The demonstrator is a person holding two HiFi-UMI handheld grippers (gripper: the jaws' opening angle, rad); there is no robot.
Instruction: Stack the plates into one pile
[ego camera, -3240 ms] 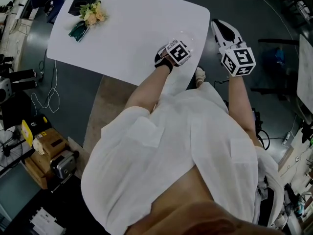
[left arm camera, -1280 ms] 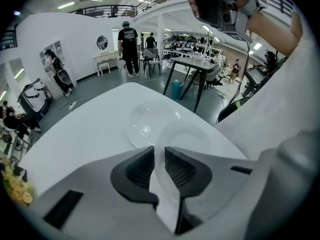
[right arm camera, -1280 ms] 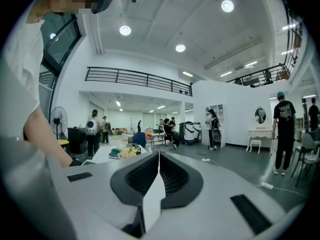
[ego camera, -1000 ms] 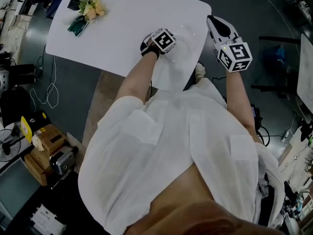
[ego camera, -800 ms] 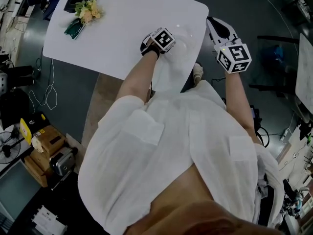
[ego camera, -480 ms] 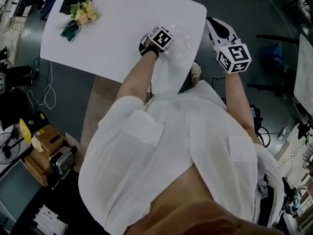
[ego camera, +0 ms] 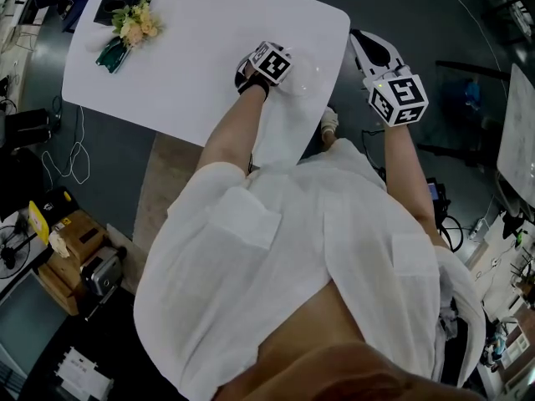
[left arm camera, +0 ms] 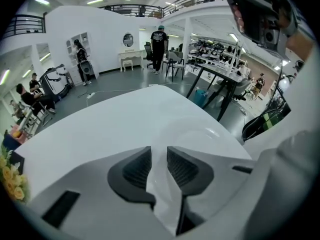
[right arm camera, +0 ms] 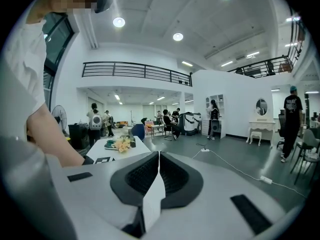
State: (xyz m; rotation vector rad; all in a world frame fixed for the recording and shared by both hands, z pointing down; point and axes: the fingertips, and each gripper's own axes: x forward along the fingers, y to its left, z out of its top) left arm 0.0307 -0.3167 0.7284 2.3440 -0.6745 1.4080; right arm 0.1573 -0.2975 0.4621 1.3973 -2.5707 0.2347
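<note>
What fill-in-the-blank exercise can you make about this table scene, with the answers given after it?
The right gripper has its jaws ____.
The right gripper hangs over the ____, not over the table.
The flowers lie on a table that is ____ in colour.
The clear plate rests on the ____.
Missing words: shut; floor; white; table.

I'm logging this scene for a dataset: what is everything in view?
table: one, white, centre of head view.
flower bunch: one, yellow and peach, table's far left corner.
dark tray: one, black, by the flowers.
clear plate: at least one, see-through, table's right end.
cardboard box: one, brown, floor, lower left.
left gripper: one, white with black pads, over the table by the plate, jaws opening, nothing between.
right gripper: one, same colours, beyond the table's right edge, jaws together, empty.
</note>
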